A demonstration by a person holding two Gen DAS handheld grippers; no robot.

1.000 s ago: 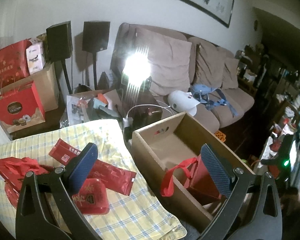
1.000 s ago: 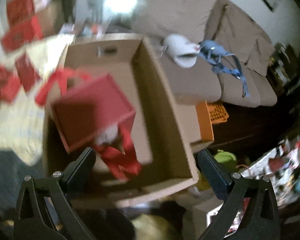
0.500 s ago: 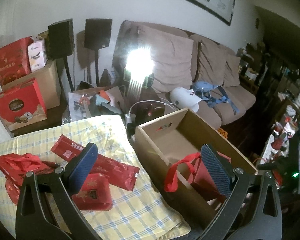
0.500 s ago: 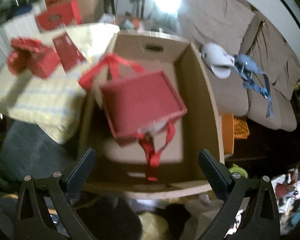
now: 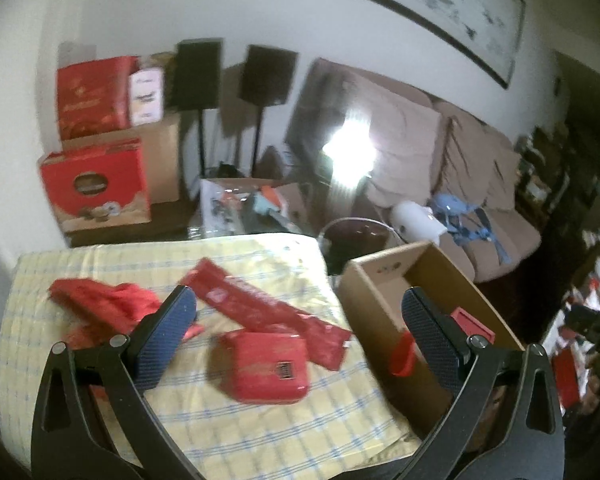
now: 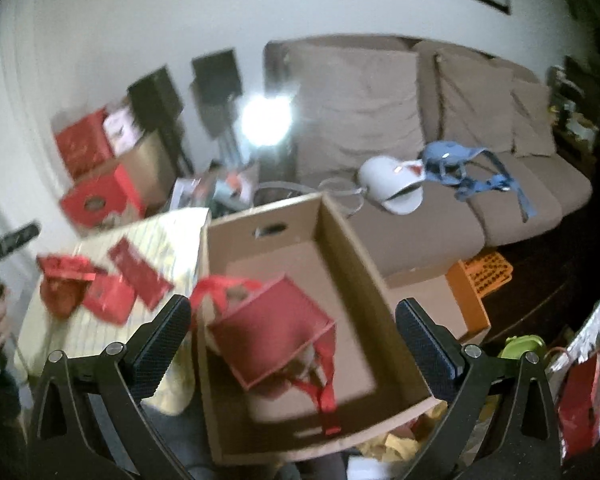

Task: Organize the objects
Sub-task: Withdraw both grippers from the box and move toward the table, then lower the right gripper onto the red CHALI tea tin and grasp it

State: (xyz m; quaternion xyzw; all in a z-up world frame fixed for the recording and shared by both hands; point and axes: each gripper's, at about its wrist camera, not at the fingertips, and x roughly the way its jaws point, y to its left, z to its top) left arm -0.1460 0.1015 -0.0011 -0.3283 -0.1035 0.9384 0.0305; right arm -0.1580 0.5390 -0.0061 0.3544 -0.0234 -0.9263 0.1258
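- Red gift bag [image 6: 272,332] lies tilted inside the cardboard box [image 6: 352,256], lower centre of the right wrist frame: one item stowed.
- Red flat box [image 5: 266,364], long red packet [image 5: 268,312] and crumpled red bag [image 5: 104,300] remain on the desk [image 5: 260,432].
- Left claw [image 5: 300,340] and right claw [image 6: 292,344] gape wide, both empty.

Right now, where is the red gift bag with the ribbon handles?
In the right wrist view the red gift bag lies tilted inside the cardboard box, near its left wall, beside the checked tablecloth.
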